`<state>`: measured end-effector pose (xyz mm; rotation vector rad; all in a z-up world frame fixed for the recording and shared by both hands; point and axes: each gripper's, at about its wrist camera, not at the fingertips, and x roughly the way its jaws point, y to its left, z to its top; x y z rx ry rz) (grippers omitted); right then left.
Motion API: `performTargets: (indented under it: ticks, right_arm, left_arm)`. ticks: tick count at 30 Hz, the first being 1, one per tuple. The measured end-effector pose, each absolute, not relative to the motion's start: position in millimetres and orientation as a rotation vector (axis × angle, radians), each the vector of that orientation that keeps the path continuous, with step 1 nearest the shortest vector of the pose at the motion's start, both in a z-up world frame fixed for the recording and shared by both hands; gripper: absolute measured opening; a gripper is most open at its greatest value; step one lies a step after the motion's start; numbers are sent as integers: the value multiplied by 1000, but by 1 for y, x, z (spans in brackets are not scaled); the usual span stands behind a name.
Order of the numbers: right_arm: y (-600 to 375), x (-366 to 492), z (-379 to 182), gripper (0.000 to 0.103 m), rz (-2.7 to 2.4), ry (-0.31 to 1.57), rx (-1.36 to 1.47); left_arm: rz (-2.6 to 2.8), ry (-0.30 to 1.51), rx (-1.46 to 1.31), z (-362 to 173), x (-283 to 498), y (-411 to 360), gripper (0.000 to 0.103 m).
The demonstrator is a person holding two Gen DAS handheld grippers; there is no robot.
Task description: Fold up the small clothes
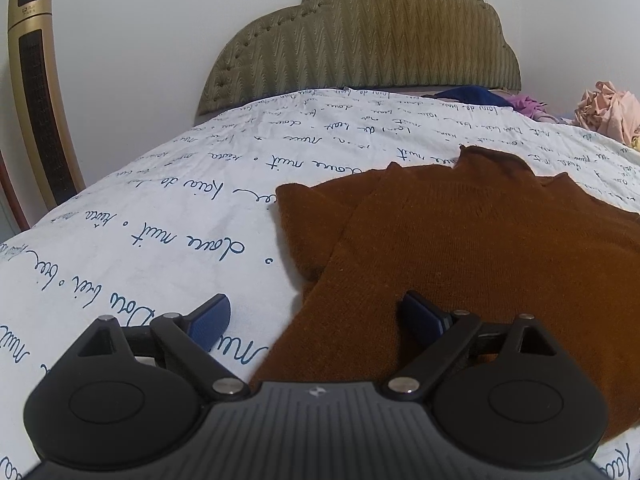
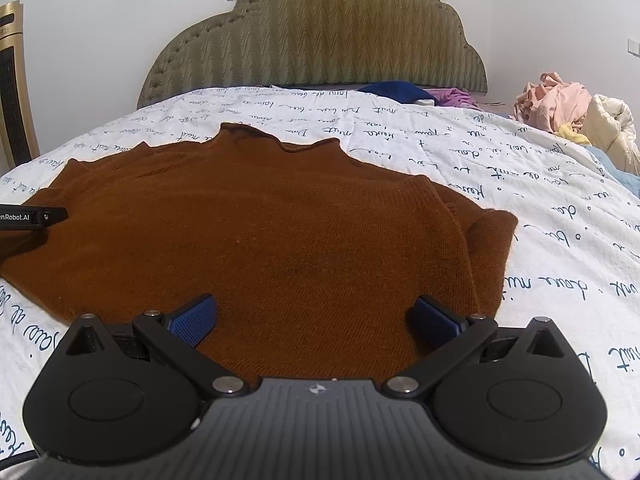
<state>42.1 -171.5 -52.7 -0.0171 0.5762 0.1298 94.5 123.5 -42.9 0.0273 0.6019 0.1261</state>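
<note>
Across the bed's middle, brown sweater (image 2: 280, 236) spread flat on lettered sheet (image 1: 140, 220), left gripper (image 1: 316, 320) spread wide over its left hem, right gripper (image 2: 316, 320) likewise wide apart, gripping nothing.

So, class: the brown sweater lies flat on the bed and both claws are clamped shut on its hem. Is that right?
Not quite. The brown sweater does lie flat on the bed, but both wrist views show the left claw and right claw open, gripping nothing.
</note>
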Motion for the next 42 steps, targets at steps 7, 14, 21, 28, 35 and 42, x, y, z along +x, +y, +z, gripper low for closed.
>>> performTargets:
  ticks: [7, 14, 21, 28, 35, 42]
  right_arm:
    - [-172, 41, -52, 103, 134, 572, -5]
    - [-172, 41, -52, 103, 134, 572, -3]
    - [-172, 41, -52, 103, 134, 572, -3]
    - [-171, 41, -52, 103, 129, 573, -14]
    - [-171, 41, -52, 103, 129, 573, -15]
    - [-169, 40, -52, 103, 123, 573, -35]
  left_arm:
    - [130, 597, 37, -42, 92, 122, 94]
    - [130, 597, 35, -42, 93, 122, 94]
    - [129, 598, 33, -43, 92, 122, 94]
    - [124, 602, 17, -43, 93, 124, 94]
    - [126, 602, 17, -43, 93, 125, 94]
    - [124, 604, 10, -43, 93, 125, 94]
